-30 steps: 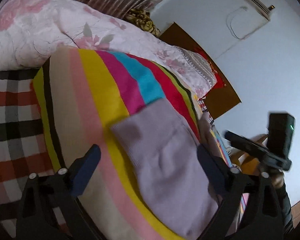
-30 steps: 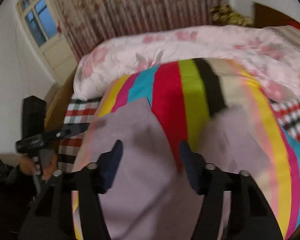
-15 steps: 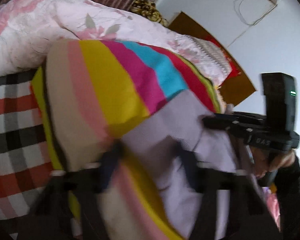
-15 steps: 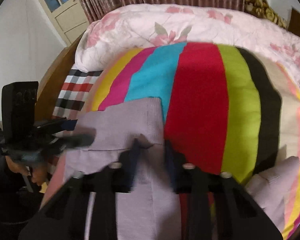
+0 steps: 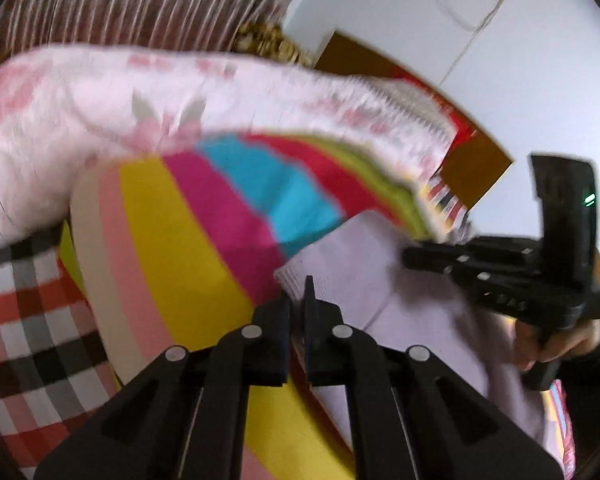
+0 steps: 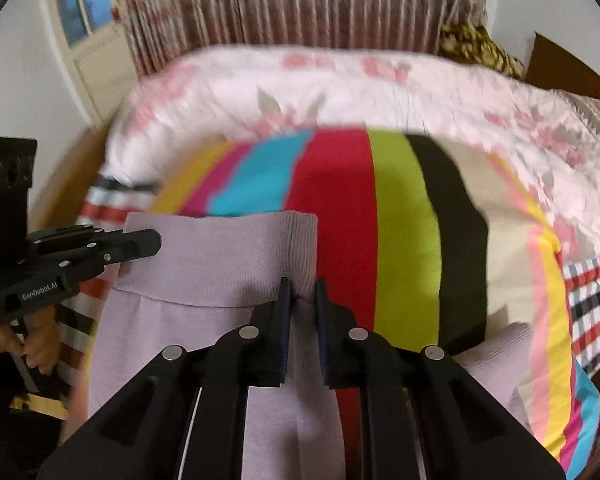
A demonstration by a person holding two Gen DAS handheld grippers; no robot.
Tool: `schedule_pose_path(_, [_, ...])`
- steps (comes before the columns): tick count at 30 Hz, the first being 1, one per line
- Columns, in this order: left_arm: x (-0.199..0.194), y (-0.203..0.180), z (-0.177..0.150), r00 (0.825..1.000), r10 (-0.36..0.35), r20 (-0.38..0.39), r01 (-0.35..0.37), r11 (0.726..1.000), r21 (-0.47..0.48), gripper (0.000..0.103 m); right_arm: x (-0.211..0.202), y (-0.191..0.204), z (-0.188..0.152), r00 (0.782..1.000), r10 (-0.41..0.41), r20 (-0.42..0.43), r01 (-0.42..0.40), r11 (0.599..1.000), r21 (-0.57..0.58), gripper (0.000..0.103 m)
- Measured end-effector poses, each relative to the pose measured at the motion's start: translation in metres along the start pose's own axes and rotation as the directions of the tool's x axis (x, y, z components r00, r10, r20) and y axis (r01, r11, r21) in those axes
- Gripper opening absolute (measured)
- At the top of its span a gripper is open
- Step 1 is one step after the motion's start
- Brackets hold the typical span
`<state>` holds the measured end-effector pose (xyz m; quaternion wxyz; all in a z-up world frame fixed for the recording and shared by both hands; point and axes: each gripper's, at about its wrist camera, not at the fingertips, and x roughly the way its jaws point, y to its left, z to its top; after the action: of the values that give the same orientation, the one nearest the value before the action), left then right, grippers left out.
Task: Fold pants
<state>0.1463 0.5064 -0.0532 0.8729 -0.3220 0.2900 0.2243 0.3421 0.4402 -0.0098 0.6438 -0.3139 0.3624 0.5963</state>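
Note:
Lilac knit pants (image 6: 220, 264) lie on a striped blanket (image 6: 400, 220) on a bed, ribbed waistband toward the far side. My right gripper (image 6: 299, 292) sits at the waistband's right corner, jaws still closing, with a fold of fabric pinched between the pads. My left gripper (image 5: 298, 296) is shut on the waistband's other corner (image 5: 300, 276). Each gripper shows in the other's view: the left gripper (image 6: 152, 242) at the left, the right gripper (image 5: 412, 258) at the right. A lilac pant leg (image 6: 496, 356) lies bunched at the lower right.
A pink floral quilt (image 6: 340, 92) is heaped behind the blanket. A plaid sheet (image 5: 20, 320) covers the mattress around it. A brown headboard (image 5: 476, 172) and a white wall stand at one end, curtains (image 6: 300, 8) and a window behind. A person's hand (image 6: 36, 332) holds the left gripper.
Both grippers stood open a second ago. They have moved forward and down to the waistband and closed on its two corners.

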Motion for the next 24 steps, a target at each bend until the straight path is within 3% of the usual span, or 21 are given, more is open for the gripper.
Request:
schedule_pose_path(7, [0.006,0.005,-0.009,1.0,0.017,0.014,-0.017,1.0,0.0,0.008,0.006,-0.001,0.007,0.999,-0.016,-0.032,0.017,0.999,0.034,0.014])
schedule_pose_path(8, [0.006,0.005,-0.008,1.0,0.018,0.013,-0.018,1.0,-0.003,0.01,0.004,-0.005,0.009,0.999,-0.013,-0.042,0.015,0.999,0.05,0.017])
schedule_pose_path(9, [0.004,0.005,-0.007,1.0,0.023,0.016,-0.023,1.0,-0.004,0.015,-0.002,-0.007,0.01,0.999,-0.009,-0.046,0.012,0.998,0.068,0.027])
schedule_pose_path(10, [-0.001,0.003,-0.003,0.998,0.047,0.03,-0.047,0.999,-0.004,0.037,-0.015,-0.013,0.009,1.0,-0.002,-0.026,0.004,0.995,0.101,0.035])
schedule_pose_path(11, [-0.01,0.001,-0.001,0.995,0.089,0.056,-0.088,0.996,-0.005,0.075,-0.034,-0.019,0.007,1.0,0.004,0.023,-0.007,0.991,0.135,0.053])
schedule_pose_path(12, [-0.029,-0.003,0.0,0.98,0.154,0.124,-0.154,0.988,-0.007,0.093,-0.058,-0.027,0.0,0.995,0.004,0.095,-0.021,0.985,0.173,0.077])
schedule_pose_path(13, [-0.042,-0.004,0.0,0.969,0.177,0.172,-0.178,0.984,-0.007,0.101,-0.081,-0.036,-0.009,0.987,-0.012,0.161,-0.023,0.977,0.212,0.087])
schedule_pose_path(14, [-0.061,-0.008,-0.003,0.954,0.189,0.231,-0.195,0.981,0.004,0.101,-0.102,-0.046,-0.021,0.975,-0.029,0.22,-0.029,0.966,0.256,0.091])
schedule_pose_path(16, [-0.077,-0.014,-0.008,0.958,0.161,0.238,-0.173,0.984,0.032,0.101,-0.137,-0.076,-0.061,0.965,-0.028,0.263,-0.077,0.921,0.381,0.091])
schedule_pose_path(18, [-0.089,-0.025,-0.023,0.976,0.068,0.207,-0.085,0.994,0.07,0.101,-0.147,-0.097,-0.096,0.969,-0.024,0.246,-0.102,0.868,0.486,0.082])
schedule_pose_path(21, [-0.089,-0.043,-0.043,0.99,-0.032,0.139,0.017,0.994,0.109,0.101,-0.14,-0.12,-0.153,0.98,0.019,0.198,-0.143,0.761,0.633,0.071])
schedule_pose_path(24, [-0.075,-0.066,-0.057,0.992,-0.109,0.062,0.098,0.981,0.167,0.101,-0.119,-0.128,-0.185,0.988,0.071,0.14,-0.151,0.676,0.721,0.069])
